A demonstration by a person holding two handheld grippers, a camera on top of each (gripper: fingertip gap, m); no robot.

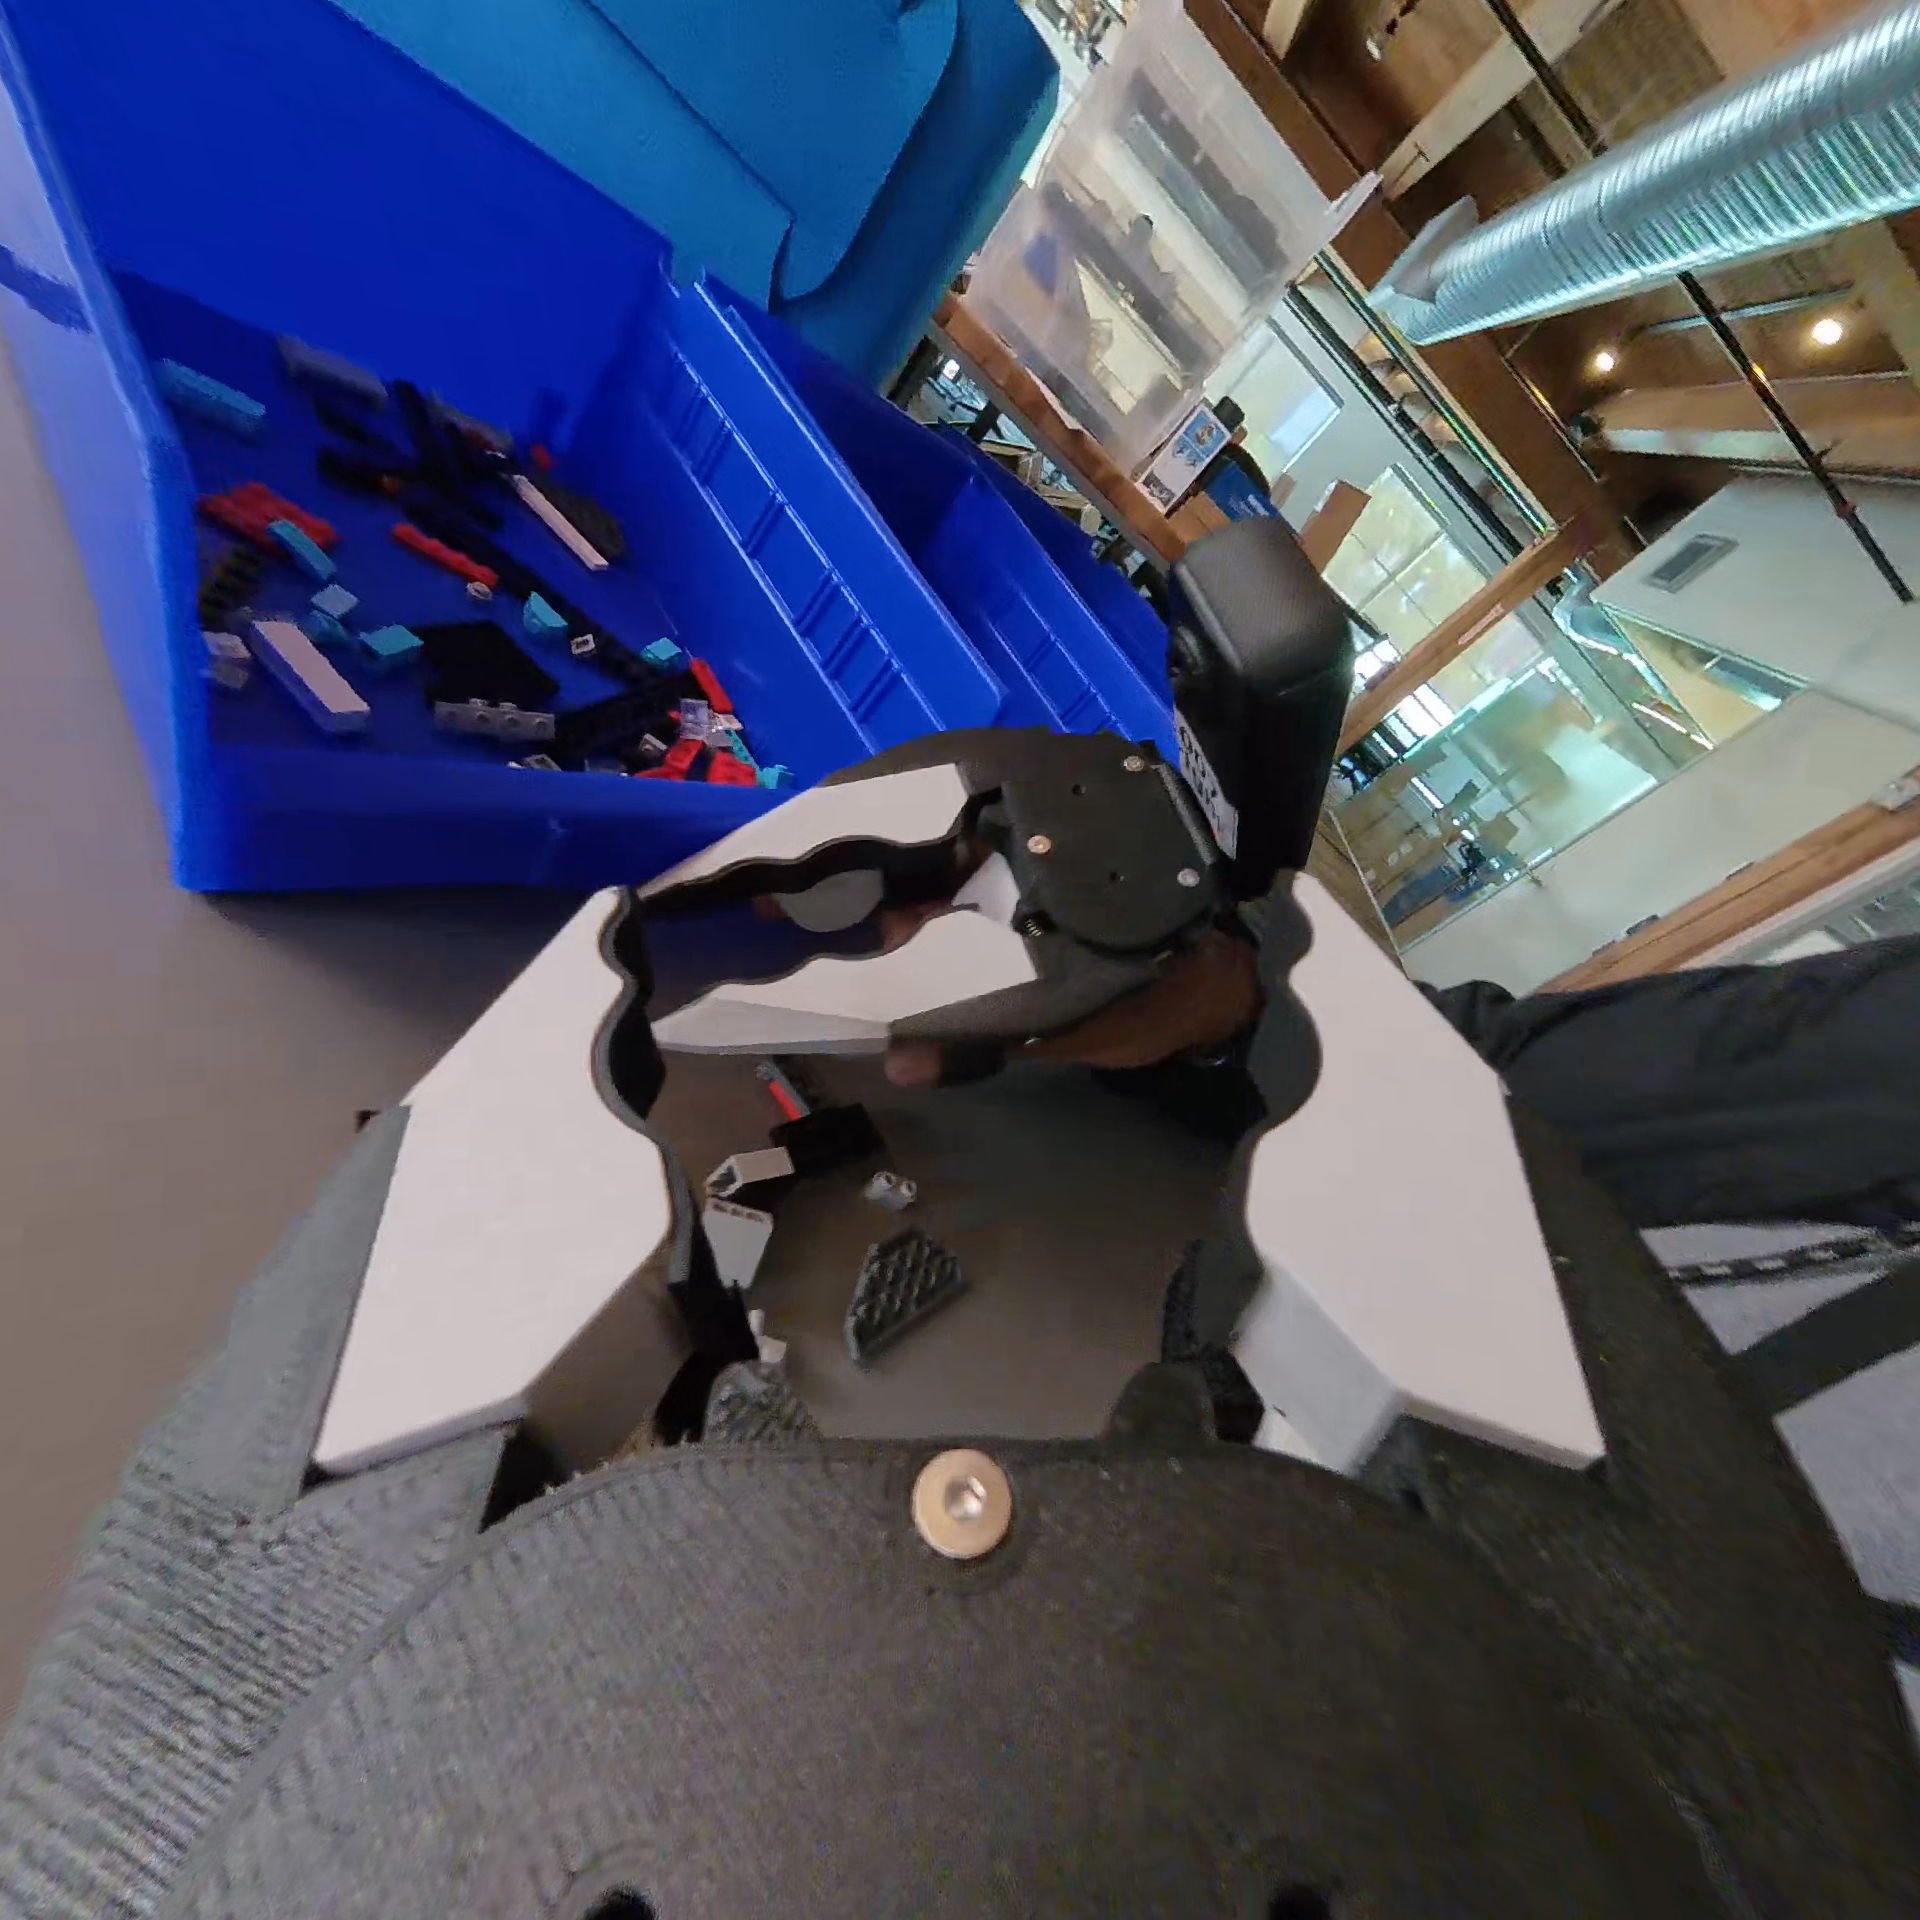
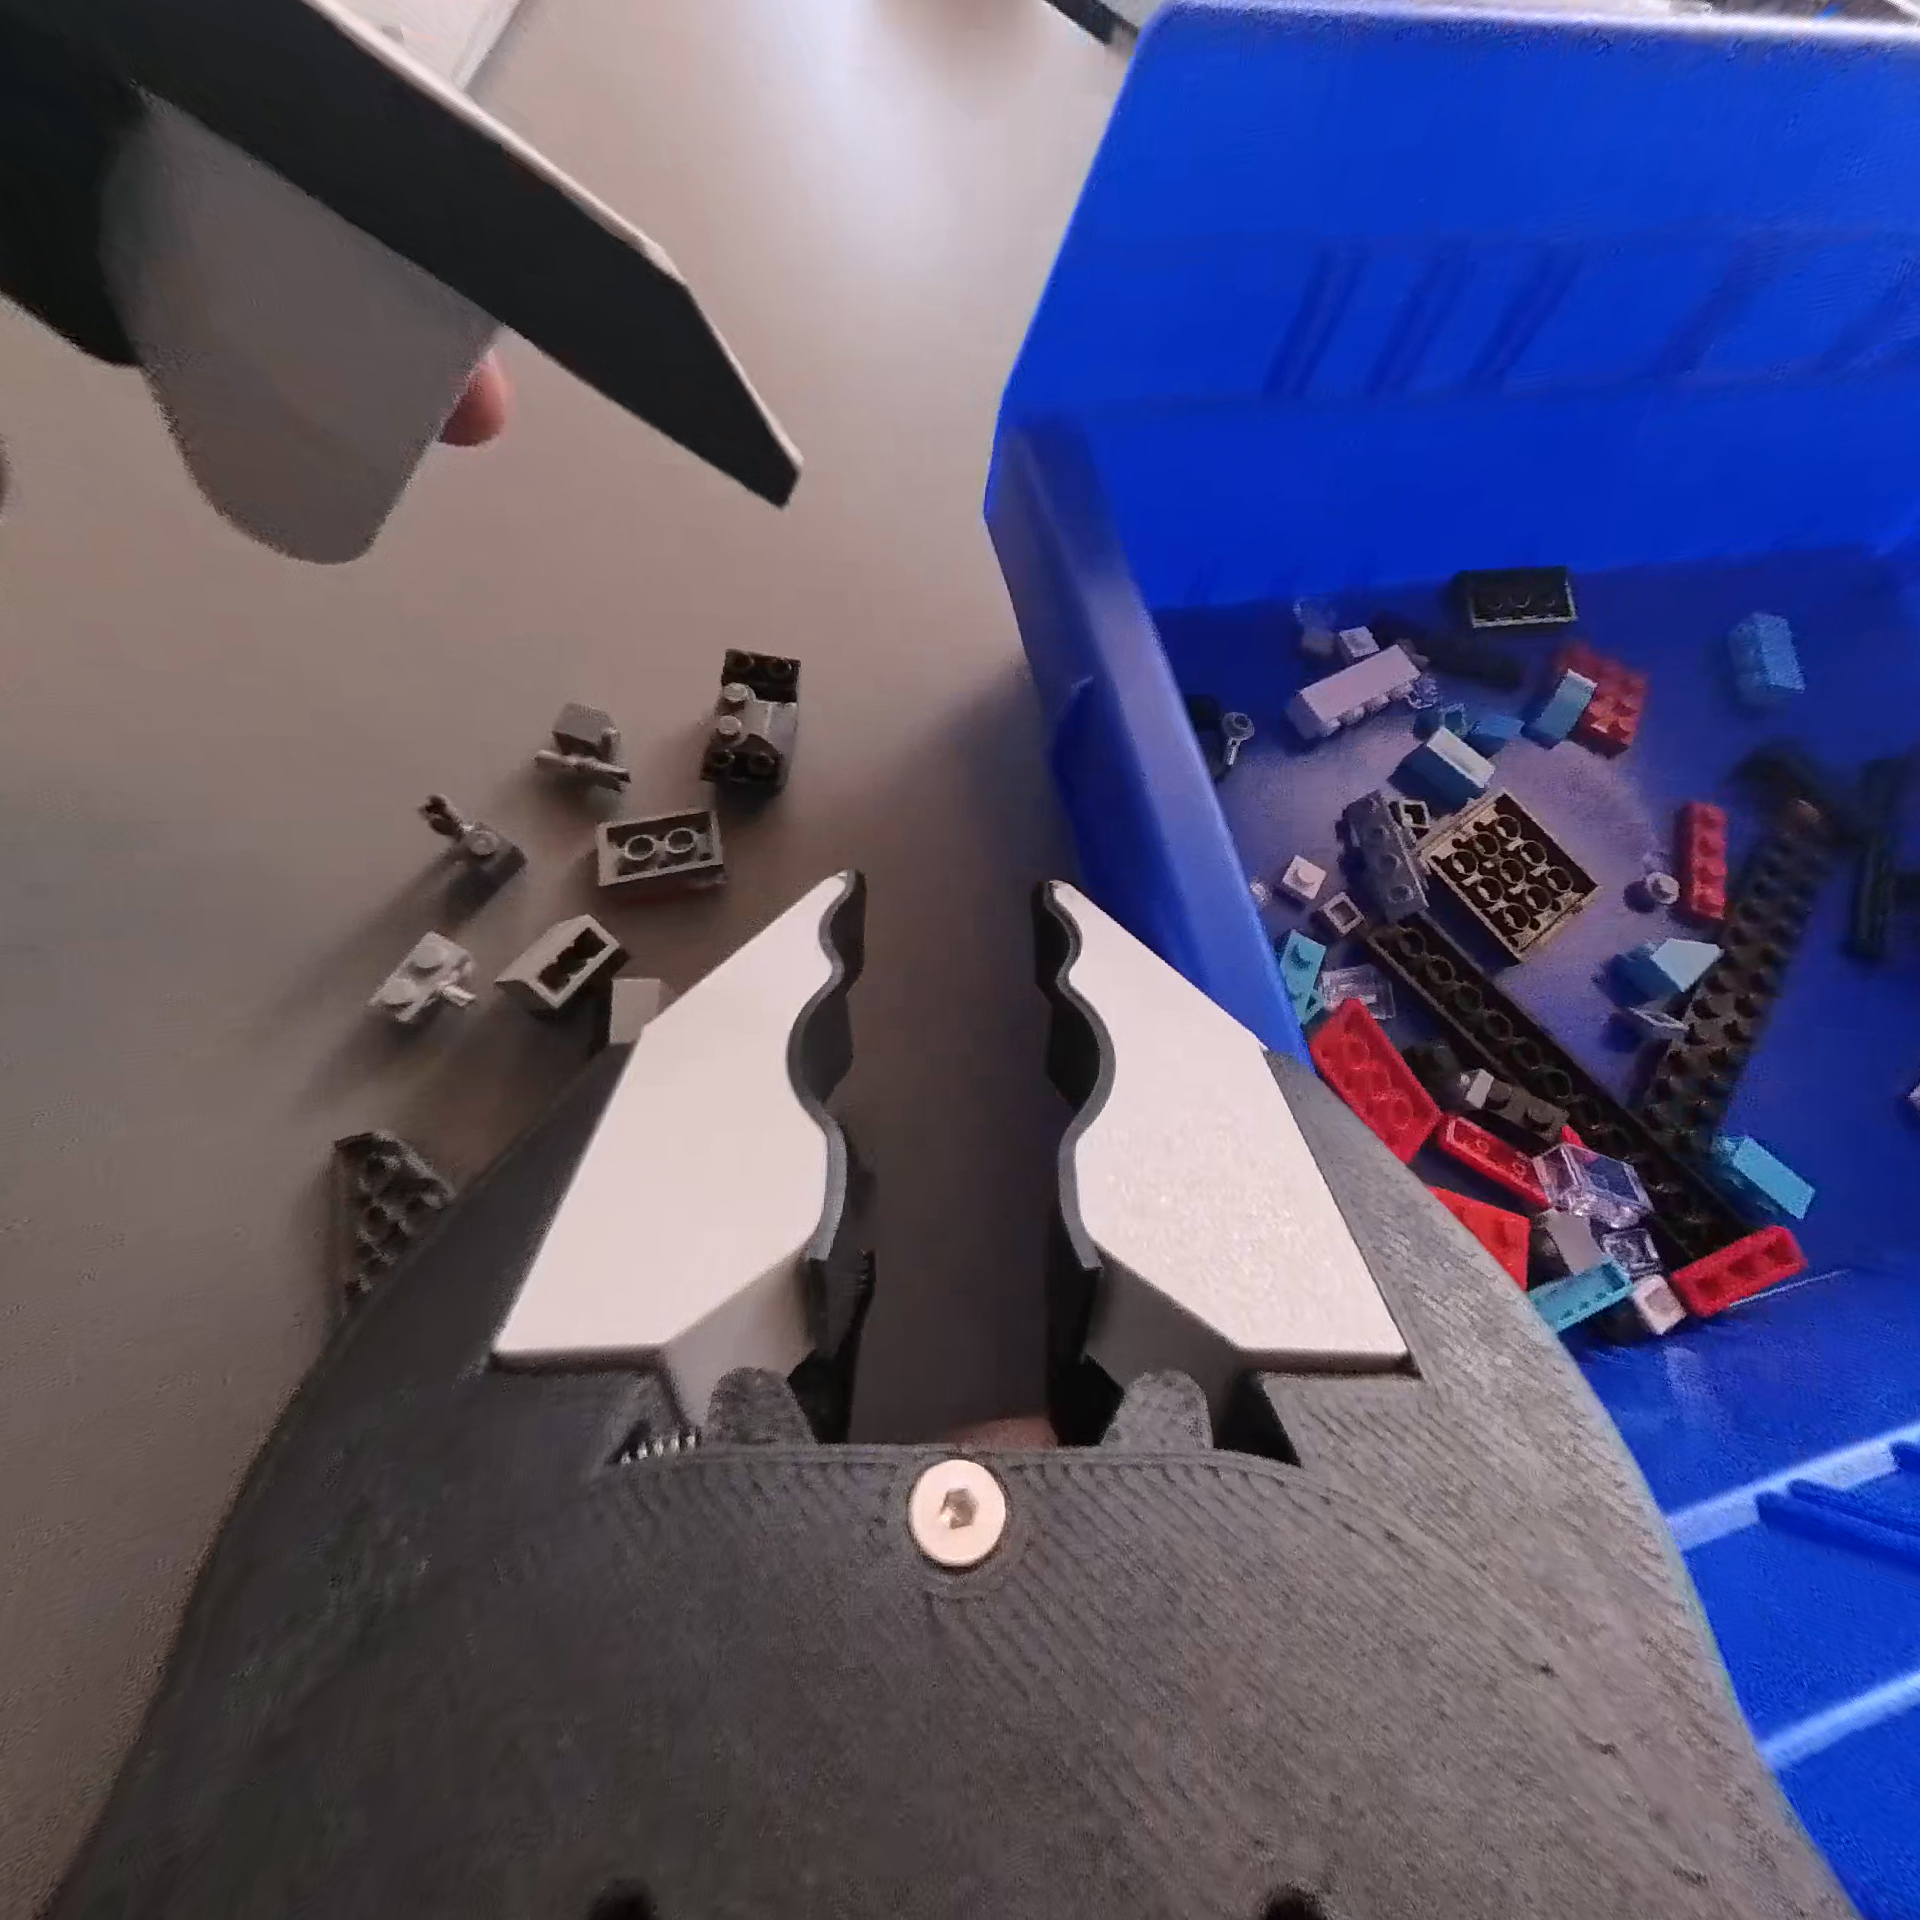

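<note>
On the grey table [image 2: 260, 727], just left of the blue bin [image 2: 1132, 831], I see a loose group of small grey and black bricks lying apart from one another. My right claw [image 2: 951, 914] hovers over bare table between this group and the bin wall; its jaws stand parted with a clear gap, and nothing sits between them. Nearest its left finger are a small grey open-sided brick [image 2: 561, 961] and a dark wedge plate [image 2: 384, 1195], the latter partly hidden under the claw body. Farther off lie a grey two-by-two brick [image 2: 662, 847], a black and grey stacked piece [image 2: 753, 722] and three small grey clip pieces, the closest at [image 2: 426, 982].

Inside the bin, red, black, light blue, grey and clear bricks are scattered over the floor, with a long black studded beam [image 2: 1507, 1049] among them and a tan-edged black plate [image 2: 1512, 873] beyond it.

In the left wrist view, my left claw [image 1: 956, 1039] is spread wide and holds nothing. Between its fingers I see the dark wedge plate [image 1: 902, 1288] and a small grey brick [image 1: 750, 1169] on the table. The right claw [image 1: 644, 956] crosses the view just beyond, held by a hand [image 1: 1143, 1018]. The blue bin [image 1: 416, 831] stands at far left.
</note>
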